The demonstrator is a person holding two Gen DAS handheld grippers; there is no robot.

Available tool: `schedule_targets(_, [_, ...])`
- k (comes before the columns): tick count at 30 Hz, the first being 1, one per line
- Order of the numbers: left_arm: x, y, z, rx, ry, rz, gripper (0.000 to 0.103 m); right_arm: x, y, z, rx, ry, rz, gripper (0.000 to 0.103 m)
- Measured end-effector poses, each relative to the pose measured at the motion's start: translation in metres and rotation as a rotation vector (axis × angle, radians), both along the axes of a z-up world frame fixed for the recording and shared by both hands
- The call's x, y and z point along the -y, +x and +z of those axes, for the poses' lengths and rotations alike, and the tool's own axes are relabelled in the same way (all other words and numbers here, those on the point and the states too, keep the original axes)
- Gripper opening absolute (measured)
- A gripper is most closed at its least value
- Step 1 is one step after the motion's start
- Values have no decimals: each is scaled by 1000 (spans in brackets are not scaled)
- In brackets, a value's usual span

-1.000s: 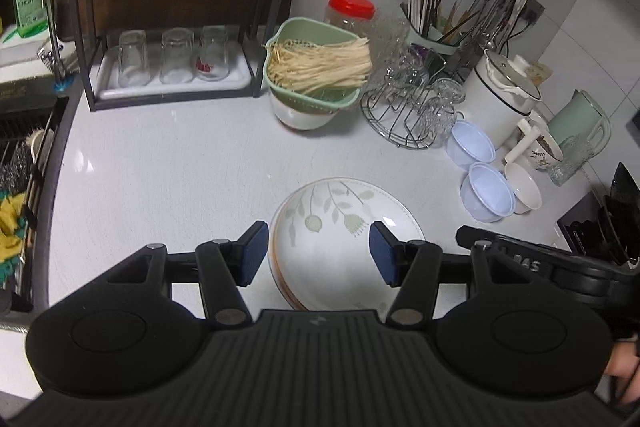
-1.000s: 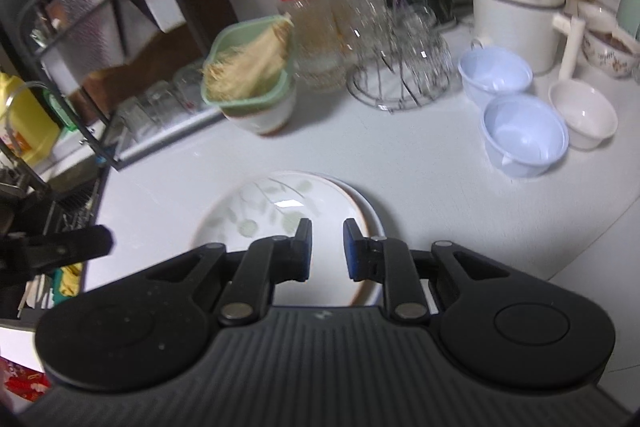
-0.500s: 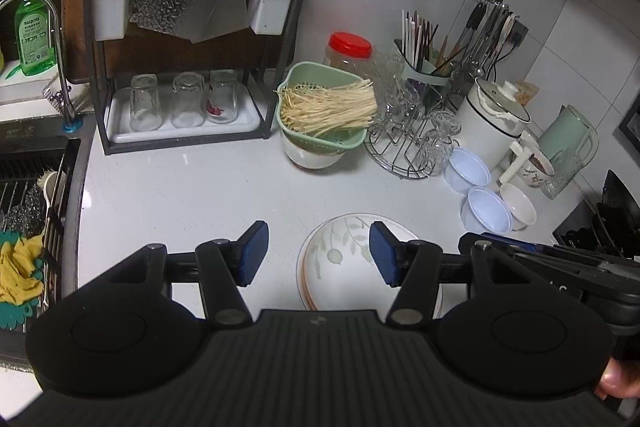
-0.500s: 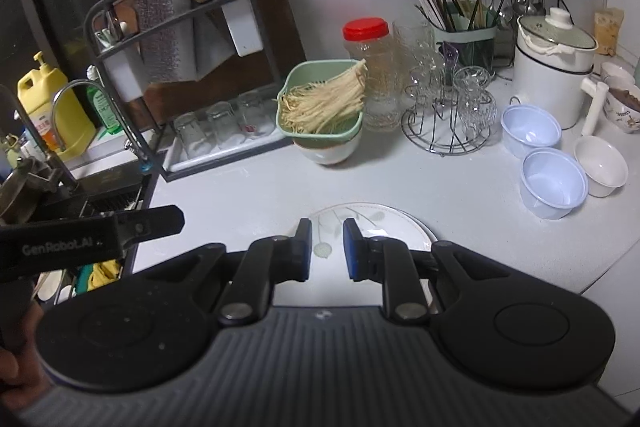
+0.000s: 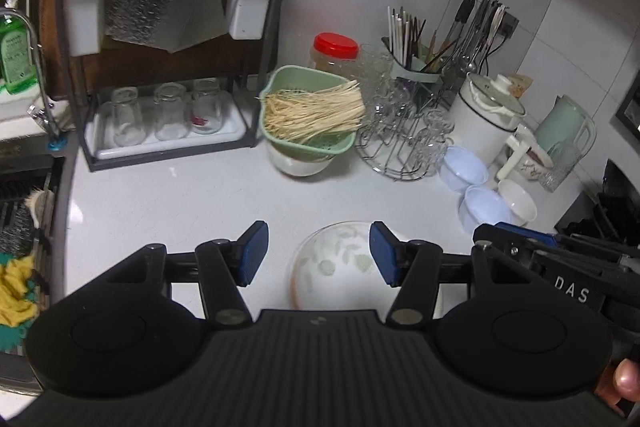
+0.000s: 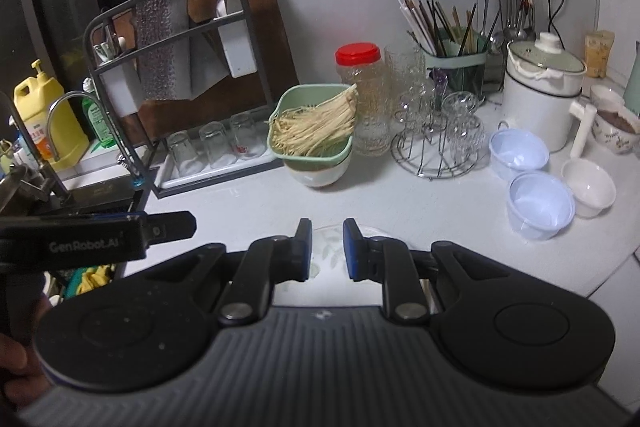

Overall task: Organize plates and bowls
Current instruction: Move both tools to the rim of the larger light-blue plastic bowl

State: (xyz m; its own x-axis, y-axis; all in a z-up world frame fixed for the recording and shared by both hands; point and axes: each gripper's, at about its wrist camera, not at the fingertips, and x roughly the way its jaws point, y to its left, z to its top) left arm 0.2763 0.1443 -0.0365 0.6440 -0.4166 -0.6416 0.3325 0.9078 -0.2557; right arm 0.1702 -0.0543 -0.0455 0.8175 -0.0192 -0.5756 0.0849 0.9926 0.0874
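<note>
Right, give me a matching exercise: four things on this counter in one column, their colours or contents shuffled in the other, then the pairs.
Things:
1. jar lid
2. colander
3. soap jug
4. stacked plates

Descriptions:
A. yellow
B. white with a pale green leaf print
C. red
D. green, filled with pale noodles

Pairs: 1-C, 2-D, 3-A, 4-B

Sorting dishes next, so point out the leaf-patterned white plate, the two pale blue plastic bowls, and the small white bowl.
leaf-patterned white plate (image 5: pixel 340 267), left wrist view, centre.
pale blue plastic bowls (image 6: pixel 540 205), right wrist view, nearer bowl's inside.
small white bowl (image 6: pixel 588 185), right wrist view, inside.
</note>
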Motion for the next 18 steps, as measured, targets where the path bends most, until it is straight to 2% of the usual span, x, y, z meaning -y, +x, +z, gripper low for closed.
schedule_targets(6, [41, 8, 1, 47, 40, -22, 67, 33, 10, 4, -3, -16, -25, 21])
schedule_targets(18, [148, 50, -14, -11, 88, -151, 73, 124, 26, 1, -5, -11, -159, 21])
